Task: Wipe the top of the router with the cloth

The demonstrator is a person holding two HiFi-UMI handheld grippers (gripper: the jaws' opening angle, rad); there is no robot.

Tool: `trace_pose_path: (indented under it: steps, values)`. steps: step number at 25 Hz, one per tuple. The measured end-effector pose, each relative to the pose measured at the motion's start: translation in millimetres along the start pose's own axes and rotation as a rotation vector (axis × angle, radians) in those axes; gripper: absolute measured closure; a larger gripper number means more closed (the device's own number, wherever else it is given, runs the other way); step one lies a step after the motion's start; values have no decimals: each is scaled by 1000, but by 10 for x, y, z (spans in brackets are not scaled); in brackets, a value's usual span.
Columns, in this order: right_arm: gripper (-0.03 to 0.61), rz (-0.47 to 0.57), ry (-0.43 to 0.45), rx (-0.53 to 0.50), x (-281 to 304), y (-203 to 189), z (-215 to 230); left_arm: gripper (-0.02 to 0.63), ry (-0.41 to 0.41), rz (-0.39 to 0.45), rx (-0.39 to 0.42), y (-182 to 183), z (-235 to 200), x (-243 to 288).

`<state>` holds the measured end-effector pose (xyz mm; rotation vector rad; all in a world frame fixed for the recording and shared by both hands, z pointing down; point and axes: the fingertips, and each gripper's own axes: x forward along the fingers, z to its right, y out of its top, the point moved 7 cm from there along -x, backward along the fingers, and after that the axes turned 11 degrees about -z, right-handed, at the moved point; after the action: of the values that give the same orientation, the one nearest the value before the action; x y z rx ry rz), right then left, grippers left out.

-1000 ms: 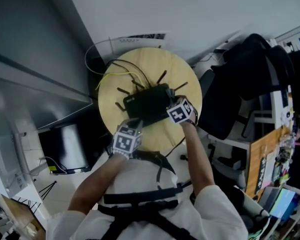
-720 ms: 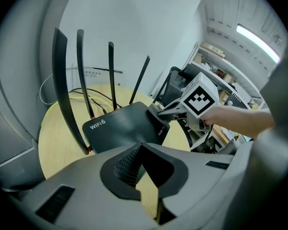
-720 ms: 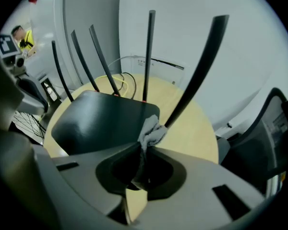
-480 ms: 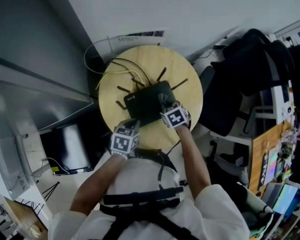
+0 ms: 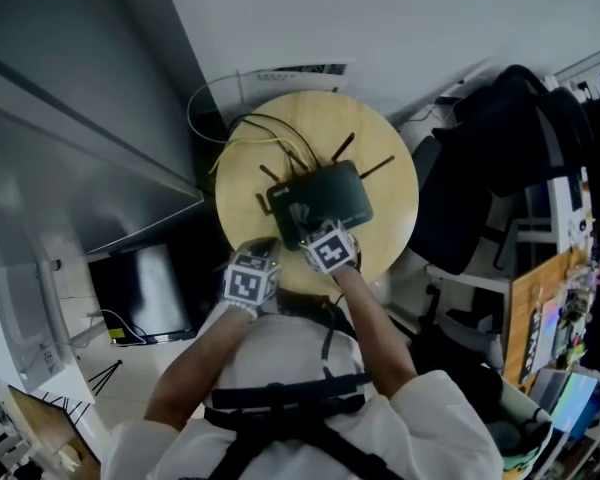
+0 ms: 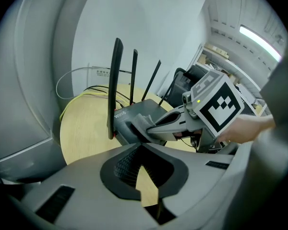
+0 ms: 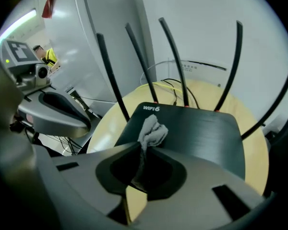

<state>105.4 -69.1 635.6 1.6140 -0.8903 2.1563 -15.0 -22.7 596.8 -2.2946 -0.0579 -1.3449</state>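
A black router [image 5: 325, 196] with several upright antennas sits in the middle of a round wooden table [image 5: 385, 233]. My right gripper [image 7: 143, 150] is shut on a small grey cloth [image 7: 151, 130]. The cloth is pressed on the router's top [image 7: 197, 128] near its "WIFI 6" corner. In the left gripper view the same cloth [image 6: 142, 122] shows at the right gripper's tip, on the router [image 6: 127, 116]. My left gripper [image 6: 138, 146] hovers shut over the table's near edge, just left of the router, with nothing in it. In the head view both grippers sit at the router's near side.
Yellow and black cables [image 5: 255, 133] loop behind the router at the table's back edge. A grey partition [image 5: 70, 118] stands close on the left. A black chair with a dark bag [image 5: 480, 168] stands to the right. The antennas [image 7: 137, 56] rise just ahead of the cloth.
My right gripper has slid the cloth from the router's right side across its top to the near-left corner. The left gripper has stayed by the table's near edge.
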Motion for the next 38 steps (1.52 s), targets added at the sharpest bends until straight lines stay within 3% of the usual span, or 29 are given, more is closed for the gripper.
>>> trace_pose_path:
  steps: [5, 8, 12, 16, 26, 38]
  values:
    - [540, 4, 61, -15, 55, 35, -279, 623, 10, -16, -10, -107, -104, -70]
    - [540, 32, 151, 53, 21, -52, -347, 623, 14, -26, -10, -136, -131, -100]
    - [540, 20, 183, 72, -14, -166, -408, 623, 8, -13, -1, -131, -147, -82]
    - [540, -1, 118, 54, 18, -297, -284, 623, -10, -10, 10, -88, -66, -51]
    - [540, 29, 0, 161, -251, -623, 620, 623, -37, -21, 55, 83, 193, 127]
    - [540, 23, -60, 199, -487, -945, 1329, 623, -36, -24, 69, 329, 507, 378]
